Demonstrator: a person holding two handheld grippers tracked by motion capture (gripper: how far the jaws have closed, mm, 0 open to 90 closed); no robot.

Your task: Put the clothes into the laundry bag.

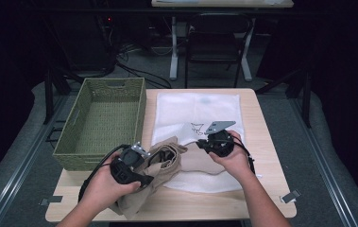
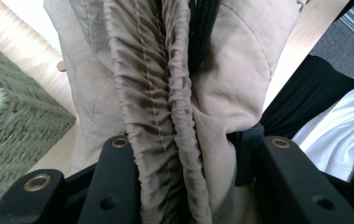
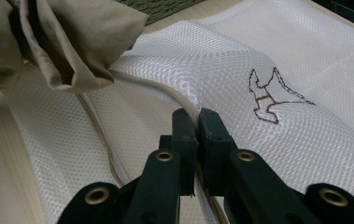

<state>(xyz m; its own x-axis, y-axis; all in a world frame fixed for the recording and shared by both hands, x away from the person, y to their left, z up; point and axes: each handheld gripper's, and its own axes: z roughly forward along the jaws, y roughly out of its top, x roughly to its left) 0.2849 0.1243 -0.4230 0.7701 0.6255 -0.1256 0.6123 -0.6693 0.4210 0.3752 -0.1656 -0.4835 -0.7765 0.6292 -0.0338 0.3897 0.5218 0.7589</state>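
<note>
A beige garment with a gathered elastic waistband [image 1: 167,161] lies bunched at the near left edge of a white mesh bag [image 1: 200,111], partly over it. My left gripper [image 1: 147,176] is shut on the garment. In the left gripper view the waistband [image 2: 165,70] is squeezed between the two black jaws of the left gripper [image 2: 193,144]. My right gripper [image 1: 204,144] is shut on the mesh bag's piped edge. The right gripper view has this gripper [image 3: 197,119] pinching a raised fold of the mesh [image 3: 268,56], with the garment [image 3: 72,37] at the upper left.
A green woven basket [image 1: 80,153] stands at the table's left, close to my left hand; its wall [image 2: 11,126] is in the left gripper view too. A small brown stitched figure [image 3: 268,98] marks the bag. Bare wood table [image 1: 257,123] runs along the right side. A chair stands beyond the table.
</note>
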